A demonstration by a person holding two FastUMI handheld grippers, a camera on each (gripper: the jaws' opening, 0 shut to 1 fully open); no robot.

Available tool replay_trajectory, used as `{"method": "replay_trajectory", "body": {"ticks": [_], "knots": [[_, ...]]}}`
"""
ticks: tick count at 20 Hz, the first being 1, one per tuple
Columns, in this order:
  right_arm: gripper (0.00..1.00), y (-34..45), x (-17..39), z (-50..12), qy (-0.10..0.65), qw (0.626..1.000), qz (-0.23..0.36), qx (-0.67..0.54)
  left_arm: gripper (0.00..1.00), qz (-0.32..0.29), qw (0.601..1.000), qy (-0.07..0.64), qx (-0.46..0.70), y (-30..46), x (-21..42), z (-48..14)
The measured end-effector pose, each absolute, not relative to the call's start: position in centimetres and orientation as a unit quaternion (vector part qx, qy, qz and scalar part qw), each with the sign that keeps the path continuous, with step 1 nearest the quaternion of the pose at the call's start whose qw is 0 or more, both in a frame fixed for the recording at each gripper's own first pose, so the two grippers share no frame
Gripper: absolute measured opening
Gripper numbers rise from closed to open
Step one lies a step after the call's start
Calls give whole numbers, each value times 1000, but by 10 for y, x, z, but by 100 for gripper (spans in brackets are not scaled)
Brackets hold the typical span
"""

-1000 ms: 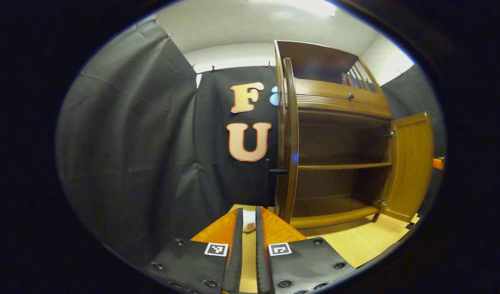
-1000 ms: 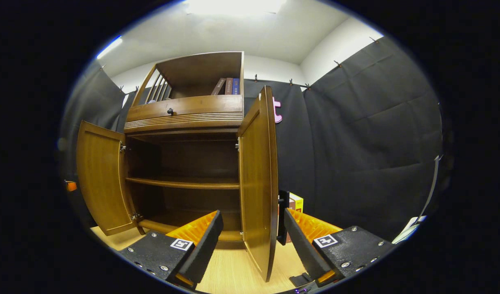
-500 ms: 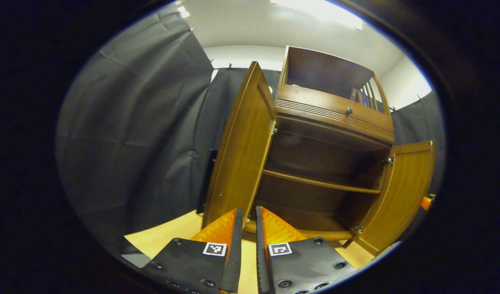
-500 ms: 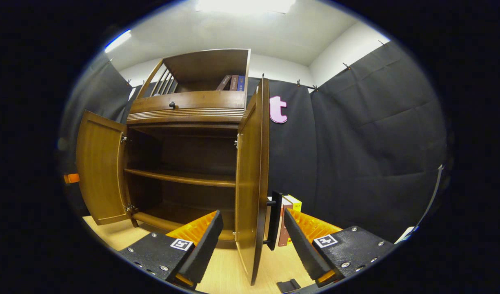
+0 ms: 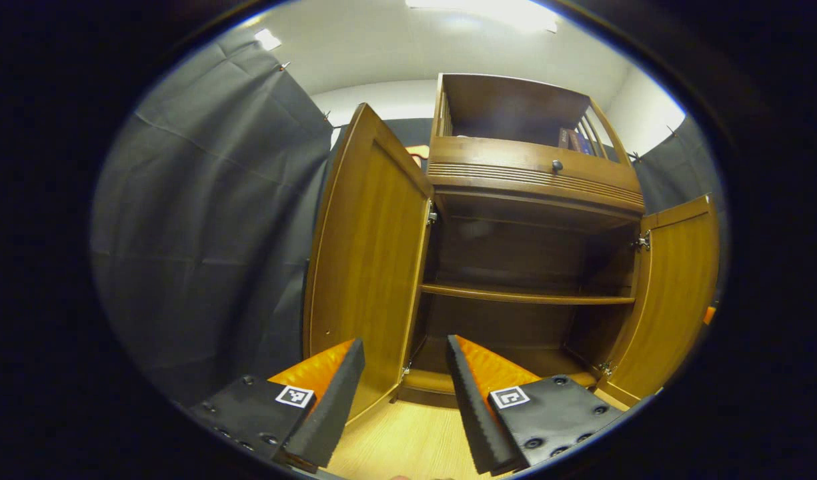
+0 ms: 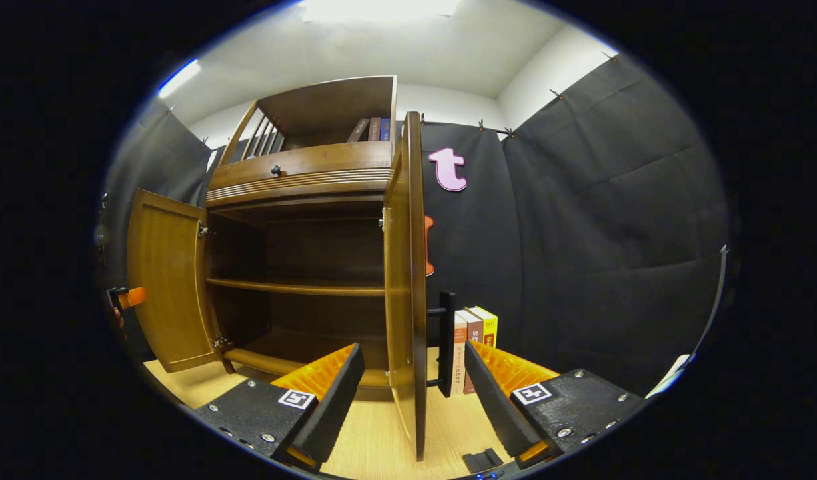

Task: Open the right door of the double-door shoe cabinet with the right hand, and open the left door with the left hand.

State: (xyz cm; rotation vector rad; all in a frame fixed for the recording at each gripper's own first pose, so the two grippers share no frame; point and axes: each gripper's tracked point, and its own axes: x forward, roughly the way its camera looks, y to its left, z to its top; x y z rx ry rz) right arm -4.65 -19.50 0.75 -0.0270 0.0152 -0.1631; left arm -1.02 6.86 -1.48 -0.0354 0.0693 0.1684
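The wooden shoe cabinet (image 5: 535, 180) stands with both doors swung out and its dark shelves bare. In the left gripper view, the left door (image 5: 365, 267) is close ahead and the right door (image 5: 675, 293) is at the far right. My left gripper (image 5: 401, 350) is open, holds nothing, and is just in front of the left door's lower edge. In the right gripper view, the right door (image 6: 405, 280) is edge-on, with its black handle (image 6: 446, 343) on the outer side. My right gripper (image 6: 411, 348) is open and straddles that door's edge without touching it. The left door (image 6: 165, 280) is at the left.
Some books (image 6: 475, 347) stand on the light wooden floor (image 6: 375, 440) right of the cabinet, against the black cloth. More books (image 6: 371, 129) sit in the top compartment above a drawer with a dark knob (image 6: 275, 171). An orange part of the left gripper (image 6: 131, 297) shows past the left door.
My left gripper went from shut to open, and its view swung right to face the cabinet's inside. The right door turned a little further out, and the right gripper stayed open.
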Motion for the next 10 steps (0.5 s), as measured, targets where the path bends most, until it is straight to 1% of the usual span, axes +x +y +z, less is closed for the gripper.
{"method": "replay_trajectory", "body": {"ticks": [1,2,4,5,6,10], "knots": [[92,-197,-46,7,8,997,-82,-12,91,82,996,34,-11,65,-11,-15],[92,-199,-45,6,10,997,-81,-9,90,82,996,34,-5,63,-10,-17],[92,-201,-45,7,9,997,-79,-3,96,81,996,27,10,58,-11,-10],[92,-202,-45,8,9,997,-79,-3,93,82,996,21,16,57,-11,-8],[92,-205,-44,7,10,997,-80,-4,92,80,996,18,18,53,-11,-5],[92,-208,-40,8,9,997,-78,4,93,66,997,19,18,41,-11,-4]]}}
